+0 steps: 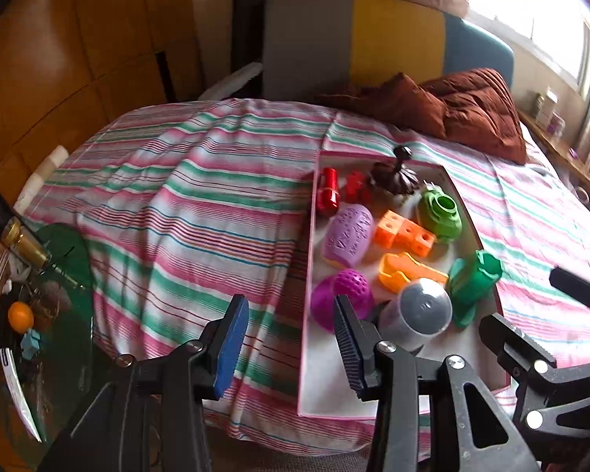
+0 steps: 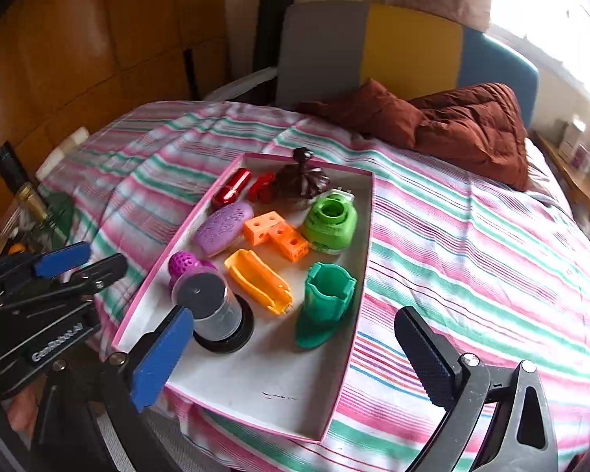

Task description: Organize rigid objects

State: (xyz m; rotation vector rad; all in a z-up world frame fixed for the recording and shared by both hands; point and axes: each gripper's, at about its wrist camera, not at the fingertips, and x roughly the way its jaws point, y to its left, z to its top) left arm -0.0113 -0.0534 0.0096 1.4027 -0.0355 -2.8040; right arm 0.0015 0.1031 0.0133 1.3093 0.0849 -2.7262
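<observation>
A shallow pink-rimmed box (image 2: 263,377) with a white floor lies on the striped bed. In it are a clear jar (image 2: 212,306) standing on its black lid, a teal cup-like piece (image 2: 326,295), an orange trough (image 2: 259,279), orange cubes (image 2: 279,232), a light green round piece (image 2: 330,220), a purple oval (image 2: 224,228), a magenta ball (image 2: 185,263), a red cylinder (image 2: 232,190) and a dark brown knobbed piece (image 2: 301,181). My right gripper (image 2: 295,358) hangs wide open over the box's near end, holding nothing. My left gripper (image 1: 291,338) is open over the box's left rim, empty.
Brown pillows (image 2: 452,126) lie at the head of the bed before a grey, yellow and blue headboard (image 2: 373,47). A glass side table (image 1: 70,259) crowded with small clutter stands to the left of the bed. Striped sheet (image 2: 472,255) lies bare right of the box.
</observation>
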